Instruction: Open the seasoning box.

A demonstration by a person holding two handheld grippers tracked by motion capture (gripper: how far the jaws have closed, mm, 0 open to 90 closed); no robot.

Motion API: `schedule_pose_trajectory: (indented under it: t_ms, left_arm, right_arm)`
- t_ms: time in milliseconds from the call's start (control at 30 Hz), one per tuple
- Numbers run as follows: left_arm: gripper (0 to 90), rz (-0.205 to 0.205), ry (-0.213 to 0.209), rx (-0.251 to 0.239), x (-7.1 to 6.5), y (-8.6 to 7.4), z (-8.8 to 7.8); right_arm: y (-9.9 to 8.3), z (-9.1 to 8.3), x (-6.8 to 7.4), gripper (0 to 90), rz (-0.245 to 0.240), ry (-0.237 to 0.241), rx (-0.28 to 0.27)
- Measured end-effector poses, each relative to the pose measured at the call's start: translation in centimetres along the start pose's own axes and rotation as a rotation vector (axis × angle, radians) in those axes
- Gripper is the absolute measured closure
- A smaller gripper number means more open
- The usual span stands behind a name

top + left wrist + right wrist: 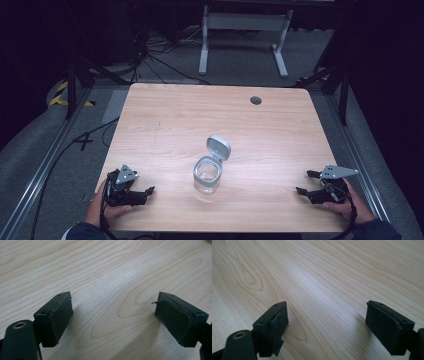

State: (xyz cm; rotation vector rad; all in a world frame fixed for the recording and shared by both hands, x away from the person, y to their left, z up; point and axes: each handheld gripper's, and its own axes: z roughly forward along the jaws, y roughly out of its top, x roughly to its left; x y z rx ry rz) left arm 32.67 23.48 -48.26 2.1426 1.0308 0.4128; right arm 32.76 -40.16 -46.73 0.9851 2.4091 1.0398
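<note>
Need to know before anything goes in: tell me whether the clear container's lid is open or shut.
Open. The clear container stands upright, and its grey lid is flipped up behind the mouth, leaving it uncovered.

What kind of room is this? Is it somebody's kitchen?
Probably not a kitchen: more likely a lab or recording studio. Dark curtains surround the wooden table, cables trail over the grey floor, and a person holds a hand-held gripper in each hand near a clear jar.

Light wood-grain rectangular table (pixel 165 120) with rounded corners and a dark round grommet hole (pixel 256 100) near its far edge. Grey carpeted floor (pixel 240 62) with loose black cables (pixel 160 62); white metal frame legs (pixel 244 37) beyond. Surroundings dark, black-and-yellow hazard tape (pixel 60 93) at left.
</note>
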Motion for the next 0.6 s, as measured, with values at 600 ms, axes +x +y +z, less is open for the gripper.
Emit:
schedule_pose_trajectory:
  t_ms: [600]
  left_arm:
    - [14.9, 0.004, 0.004, 0.007, 0.07, 0.06, -0.03]
  right_arm:
    - [0.0, 0.0, 0.0, 18.1, 0.0, 0.0, 0.0]
